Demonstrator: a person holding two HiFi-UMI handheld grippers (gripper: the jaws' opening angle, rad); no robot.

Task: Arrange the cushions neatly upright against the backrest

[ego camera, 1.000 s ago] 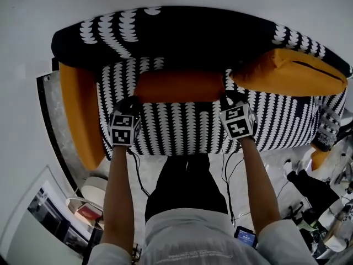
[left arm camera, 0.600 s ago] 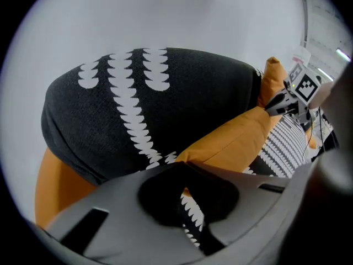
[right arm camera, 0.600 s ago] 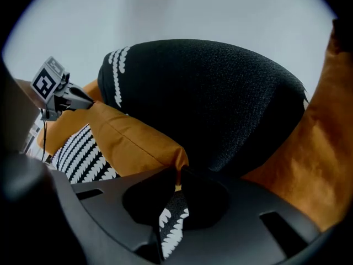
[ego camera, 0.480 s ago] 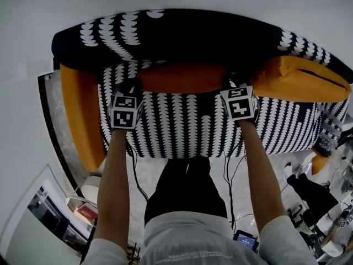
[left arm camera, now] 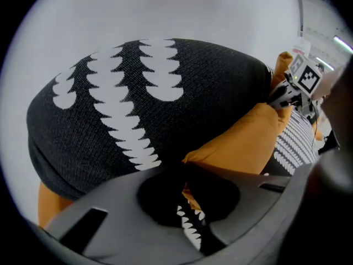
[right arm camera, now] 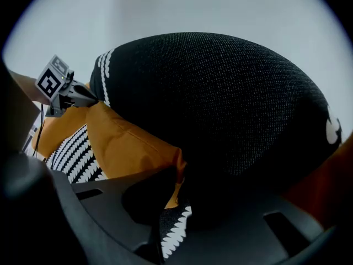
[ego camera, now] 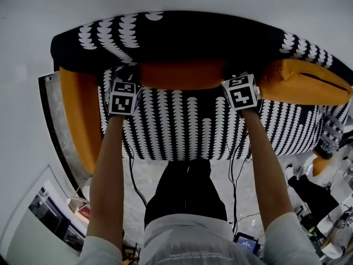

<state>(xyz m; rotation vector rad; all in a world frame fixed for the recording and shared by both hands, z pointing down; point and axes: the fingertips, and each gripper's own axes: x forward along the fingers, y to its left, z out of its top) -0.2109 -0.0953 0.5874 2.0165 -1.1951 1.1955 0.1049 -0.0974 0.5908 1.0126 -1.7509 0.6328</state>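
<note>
A long orange cushion lies along the foot of the black-and-white patterned backrest, touching it. My left gripper grips its left corner and my right gripper its right corner. In the left gripper view that corner runs in between the jaws of the left gripper. They have just been opening a little and still pinch the fabric. In the right gripper view the right gripper is shut on the other corner. A second orange cushion leans at the sofa's right end.
An orange cushion stands along the sofa's left arm. The patterned seat lies between me and the backrest. Cables trail on the floor in front. Clutter sits at the lower right, and a cabinet at the lower left.
Both grippers have carried the middle cushion away from me across the seat, up against the backrest. The arms have stretched further out.
</note>
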